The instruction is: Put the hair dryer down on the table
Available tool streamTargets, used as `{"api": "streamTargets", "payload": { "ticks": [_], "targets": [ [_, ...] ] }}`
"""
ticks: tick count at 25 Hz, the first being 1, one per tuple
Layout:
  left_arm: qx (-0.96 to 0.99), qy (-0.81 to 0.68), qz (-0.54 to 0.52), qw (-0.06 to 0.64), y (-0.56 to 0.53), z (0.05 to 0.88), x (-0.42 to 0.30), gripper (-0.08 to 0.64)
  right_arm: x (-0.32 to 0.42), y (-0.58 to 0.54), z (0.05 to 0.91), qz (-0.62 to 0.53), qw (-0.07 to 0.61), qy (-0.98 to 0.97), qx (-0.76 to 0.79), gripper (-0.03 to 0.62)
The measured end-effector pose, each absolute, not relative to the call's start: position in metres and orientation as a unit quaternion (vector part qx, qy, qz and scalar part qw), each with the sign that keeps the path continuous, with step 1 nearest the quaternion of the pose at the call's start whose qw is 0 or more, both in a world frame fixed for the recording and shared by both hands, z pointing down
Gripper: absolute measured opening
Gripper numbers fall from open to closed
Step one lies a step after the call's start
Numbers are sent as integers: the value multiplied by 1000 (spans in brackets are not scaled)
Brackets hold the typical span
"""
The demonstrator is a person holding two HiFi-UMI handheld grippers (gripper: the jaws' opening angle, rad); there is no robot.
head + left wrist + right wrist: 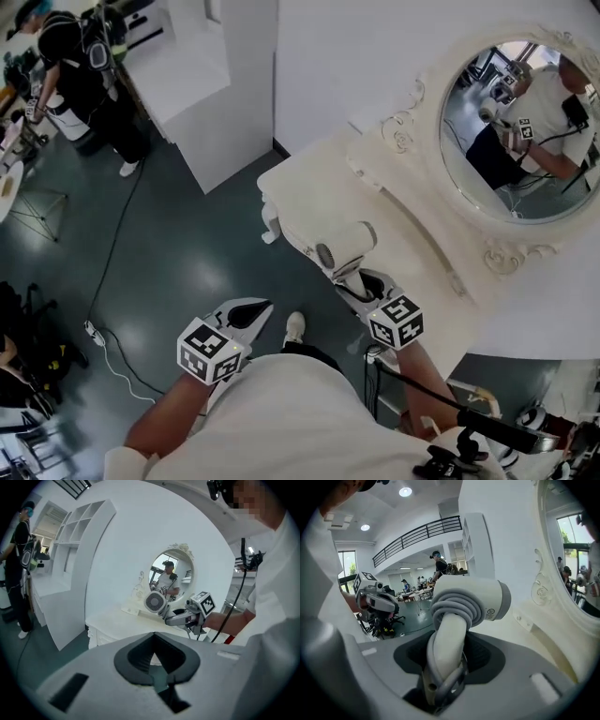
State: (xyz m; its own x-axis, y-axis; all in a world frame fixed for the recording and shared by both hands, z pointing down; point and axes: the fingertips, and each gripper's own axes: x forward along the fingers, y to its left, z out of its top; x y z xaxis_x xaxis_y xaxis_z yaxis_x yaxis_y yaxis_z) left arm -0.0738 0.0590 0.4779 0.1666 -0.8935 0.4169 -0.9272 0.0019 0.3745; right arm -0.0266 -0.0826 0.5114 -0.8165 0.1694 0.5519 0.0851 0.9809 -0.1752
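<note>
Head view's centre shows the right gripper (364, 284) clamped on the handle of the hair dryer (345, 246) above the white table (305, 187), while the left gripper (251, 311) hangs closed and empty at lower left; lowering and releasing likely come next.

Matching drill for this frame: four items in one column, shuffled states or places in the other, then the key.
Column 1
1. white hair dryer with grey cord wound round it
2. left gripper
3. oval mirror in ornate cream frame
4. right gripper

Column 2
A. reflects the person
B. jaws together, nothing between them, out over the floor
C. shut on a handle
D. held over the cream dressing table, not yet set down

Pairs: 1-D, 2-B, 3-A, 4-C
</note>
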Motion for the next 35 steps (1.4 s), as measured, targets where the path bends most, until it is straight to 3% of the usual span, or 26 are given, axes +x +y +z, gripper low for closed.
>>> {"api": "streamTargets", "payload": {
  "ticks": [16,35],
  "targets": [
    [718,-630,26,294,-68,481,-231,-2,-227,-240,601,86,352,-932,-5,192],
    [802,-508,88,302,-129,487,-425,-2,-340,-311,703,134,421,-883,159,193]
  ]
}}
